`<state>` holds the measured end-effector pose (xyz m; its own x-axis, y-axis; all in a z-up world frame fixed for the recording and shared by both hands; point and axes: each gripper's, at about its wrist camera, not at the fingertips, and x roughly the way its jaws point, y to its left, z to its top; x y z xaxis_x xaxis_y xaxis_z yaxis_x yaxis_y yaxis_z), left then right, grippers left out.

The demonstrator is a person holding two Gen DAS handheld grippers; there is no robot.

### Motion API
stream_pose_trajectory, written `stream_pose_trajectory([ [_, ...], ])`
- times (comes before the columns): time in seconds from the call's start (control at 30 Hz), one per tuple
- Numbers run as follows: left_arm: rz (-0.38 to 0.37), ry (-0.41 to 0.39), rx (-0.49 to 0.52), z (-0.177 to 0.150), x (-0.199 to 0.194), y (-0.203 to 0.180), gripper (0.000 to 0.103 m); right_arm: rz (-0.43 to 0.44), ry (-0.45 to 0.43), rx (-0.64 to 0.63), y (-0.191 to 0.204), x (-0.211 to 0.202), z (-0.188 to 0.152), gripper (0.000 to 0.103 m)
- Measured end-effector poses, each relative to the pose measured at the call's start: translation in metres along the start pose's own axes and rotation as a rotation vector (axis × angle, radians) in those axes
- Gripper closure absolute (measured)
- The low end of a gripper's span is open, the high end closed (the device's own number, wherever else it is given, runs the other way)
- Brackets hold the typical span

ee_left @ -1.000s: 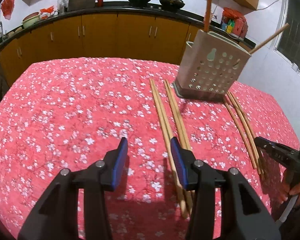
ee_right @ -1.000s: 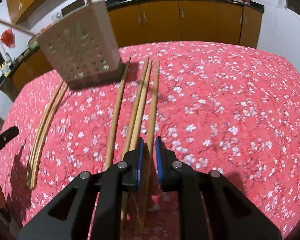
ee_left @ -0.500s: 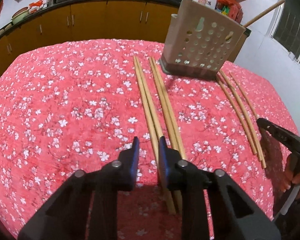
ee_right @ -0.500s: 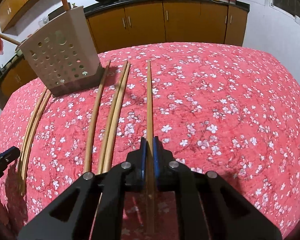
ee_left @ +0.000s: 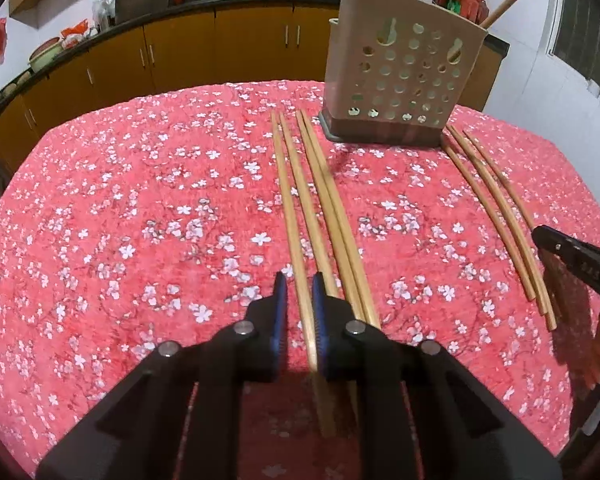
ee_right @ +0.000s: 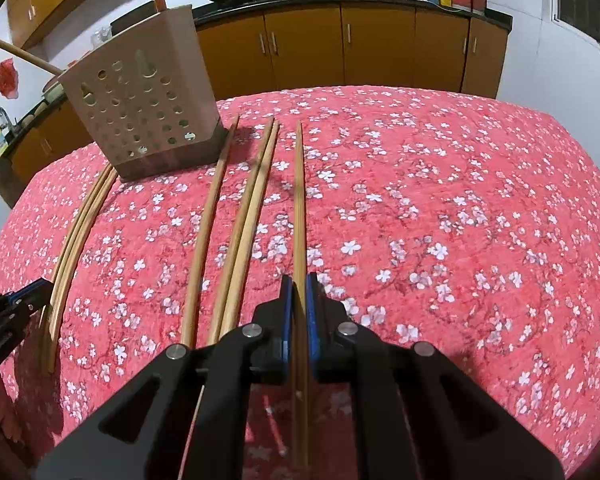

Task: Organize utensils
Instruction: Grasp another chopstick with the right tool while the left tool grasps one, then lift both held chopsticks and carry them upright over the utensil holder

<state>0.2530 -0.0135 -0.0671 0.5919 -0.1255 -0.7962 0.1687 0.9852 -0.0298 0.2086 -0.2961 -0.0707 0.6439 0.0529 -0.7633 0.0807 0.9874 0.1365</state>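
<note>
Wooden chopsticks lie lengthwise on a table with a red flowered cloth [ee_left: 140,200]. A beige perforated utensil holder [ee_left: 400,76] stands at the far side, with long handles sticking out of it. My left gripper [ee_left: 300,300] is low over the cloth, its jaws closing tight on the leftmost chopstick [ee_left: 288,208] of a middle group. In the right wrist view, my right gripper [ee_right: 297,300] is shut on a single chopstick [ee_right: 299,200] that runs straight ahead. The holder [ee_right: 140,108] stands to its far left.
More chopsticks [ee_left: 332,208] lie right of the gripped one, and another bundle [ee_left: 496,208] lies beside the holder. A black gripper tip [ee_left: 556,246] and a hand show at the right edge. Brown cabinets and a counter with woks stand behind the table.
My left gripper dropped closer to the cloth and its wide jaws closed around the leftmost chopstick. My right gripper's jaws narrowed onto their chopstick, which now lies apart from the pair beside it.
</note>
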Motion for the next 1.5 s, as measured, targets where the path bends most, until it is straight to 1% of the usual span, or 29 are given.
stream_pose_trajectory([
  [0.07, -0.003, 0.0, -0.012, 0.002, 0.002, 0.004, 0.094, 0.002, -0.002, -0.001, 0.0, 0.0, 0.0, 0.095],
  [0.13, 0.014, 0.001, -0.021, 0.007, 0.004, 0.011, 0.095, 0.004, -0.005, 0.0, 0.0, 0.001, 0.001, 0.095],
  [0.23, 0.036, -0.004, -0.073, 0.017, 0.009, 0.033, 0.095, -0.015, -0.017, 0.034, -0.007, 0.001, 0.004, 0.095],
  [0.3, 0.013, -0.001, -0.11, 0.021, 0.012, 0.049, 0.095, -0.014, -0.021, 0.06, -0.014, 0.002, 0.006, 0.095],
  [0.33, -0.011, -0.004, -0.124, 0.021, 0.013, 0.056, 0.095, -0.008, -0.023, 0.068, -0.016, 0.002, 0.006, 0.095],
  [0.4, -0.044, -0.01, -0.132, 0.02, 0.013, 0.062, 0.094, -0.01, -0.026, 0.062, -0.015, 0.003, 0.005, 0.095],
  [0.5, -0.054, -0.023, -0.121, 0.017, 0.011, 0.062, 0.092, -0.006, -0.023, 0.059, -0.012, 0.002, 0.005, 0.095],
  [0.57, -0.062, -0.027, -0.117, 0.015, 0.009, 0.062, 0.089, 0.005, -0.016, 0.057, -0.011, 0.0, 0.004, 0.095],
  [0.9, -0.056, -0.031, -0.105, -0.002, -0.003, 0.059, 0.089, 0.004, -0.015, 0.03, -0.004, -0.012, -0.012, 0.095],
  [0.97, -0.045, -0.038, -0.096, -0.004, -0.004, 0.057, 0.09, 0.007, -0.02, 0.032, -0.004, -0.012, -0.013, 0.095],
  [1.03, -0.025, -0.037, -0.095, -0.004, -0.005, 0.058, 0.095, 0.011, -0.018, 0.037, -0.005, -0.012, -0.012, 0.095],
  [1.07, -0.031, -0.034, -0.098, -0.004, -0.005, 0.059, 0.095, 0.009, -0.017, 0.04, -0.006, -0.013, -0.011, 0.095],
  [1.17, -0.022, -0.025, -0.097, -0.001, -0.009, 0.063, 0.095, 0.01, -0.061, 0.044, -0.008, -0.027, -0.008, 0.095],
  [1.33, -0.028, -0.097, -0.09, 0.012, -0.038, 0.07, 0.095, 0.008, -0.149, 0.03, -0.011, -0.059, 0.001, 0.095],
  [1.5, -0.04, -0.173, -0.087, 0.027, -0.069, 0.072, 0.095, 0.003, -0.234, 0.047, -0.017, -0.087, 0.014, 0.095],
])
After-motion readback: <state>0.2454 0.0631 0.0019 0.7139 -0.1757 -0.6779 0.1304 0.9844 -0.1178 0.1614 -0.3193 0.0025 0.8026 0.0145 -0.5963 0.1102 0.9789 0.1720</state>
